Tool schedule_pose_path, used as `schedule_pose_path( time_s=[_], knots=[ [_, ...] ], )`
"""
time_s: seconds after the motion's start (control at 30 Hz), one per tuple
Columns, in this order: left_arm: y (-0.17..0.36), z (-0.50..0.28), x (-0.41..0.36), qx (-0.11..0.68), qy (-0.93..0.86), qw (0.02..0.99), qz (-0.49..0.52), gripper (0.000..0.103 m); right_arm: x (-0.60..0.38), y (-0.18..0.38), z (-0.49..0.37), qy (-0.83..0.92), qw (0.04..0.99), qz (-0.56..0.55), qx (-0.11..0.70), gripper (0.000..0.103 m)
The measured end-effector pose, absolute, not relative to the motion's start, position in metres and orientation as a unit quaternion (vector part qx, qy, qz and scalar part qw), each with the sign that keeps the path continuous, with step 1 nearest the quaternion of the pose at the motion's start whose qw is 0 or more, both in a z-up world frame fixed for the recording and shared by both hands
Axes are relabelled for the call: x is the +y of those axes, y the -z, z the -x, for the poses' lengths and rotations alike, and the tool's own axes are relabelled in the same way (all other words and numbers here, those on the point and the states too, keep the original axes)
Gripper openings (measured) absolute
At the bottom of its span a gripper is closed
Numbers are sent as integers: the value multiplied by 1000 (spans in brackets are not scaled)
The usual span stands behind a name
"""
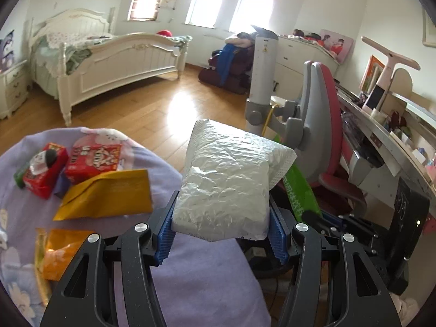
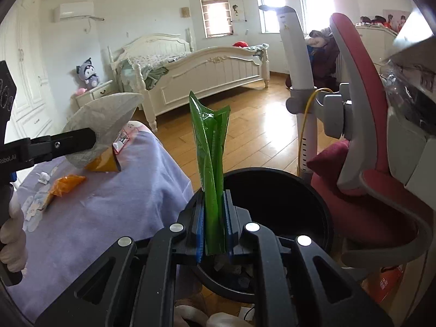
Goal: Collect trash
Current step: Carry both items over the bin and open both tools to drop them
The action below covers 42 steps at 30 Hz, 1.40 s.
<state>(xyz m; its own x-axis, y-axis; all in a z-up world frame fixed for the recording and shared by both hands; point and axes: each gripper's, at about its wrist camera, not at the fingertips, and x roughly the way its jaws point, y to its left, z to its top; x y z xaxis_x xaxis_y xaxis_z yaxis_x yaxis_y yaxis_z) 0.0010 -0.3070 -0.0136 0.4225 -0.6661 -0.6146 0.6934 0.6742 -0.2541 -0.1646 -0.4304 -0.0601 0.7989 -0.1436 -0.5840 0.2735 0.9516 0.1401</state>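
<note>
Two red boxes (image 1: 68, 166), two yellow packets (image 1: 106, 196) on purple cloth (image 1: 204, 272).

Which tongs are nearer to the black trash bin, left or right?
Right. The right tongs hold the green wrapper directly above the black trash bin; the left tongs hold the white mailer beside the purple table.

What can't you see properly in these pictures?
- Inside the black bin, right wrist view: the right tool and its green wrapper cover most of it.
- Print on the white padded mailer, left wrist view: hidden by the left tool.
- Orange packet: print too blurred to read.
</note>
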Motion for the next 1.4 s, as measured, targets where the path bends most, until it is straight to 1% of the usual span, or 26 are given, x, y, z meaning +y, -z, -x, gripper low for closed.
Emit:
schedule_pose_path(
  time_s=[0.2,0.33,0.73,0.83,0.9,0.93,0.97,1.0,1.2,1.4],
  knots=[
    [35,-5,-357,378,424,822,-39,58,-453,84,167,139,932,-114,314,13],
    [44,-6,-377,388,431,813,-43,58,-461,94,168,150,928,-112,323,13],
    [62,-13,-401,403,437,802,-60,58,-476,109,171,167,918,-126,336,14],
    [63,-12,-407,404,442,798,-67,61,-478,110,172,172,917,-126,338,18],
    [61,-10,-411,398,438,802,-81,71,-480,110,172,179,915,-126,340,41],
    [59,-8,-412,390,434,808,-84,82,-481,110,173,182,913,-130,341,72],
    [55,-6,-409,380,431,814,-84,92,-483,110,174,185,912,-135,340,91],
    [51,-4,-406,372,429,819,-81,95,-484,109,176,186,913,-140,335,91],
    [25,7,-364,337,410,844,-72,95,-468,107,178,160,917,-138,337,91],
    [-8,-3,-259,284,311,906,-37,95,-423,84,155,106,933,-101,330,91]
  ],
)
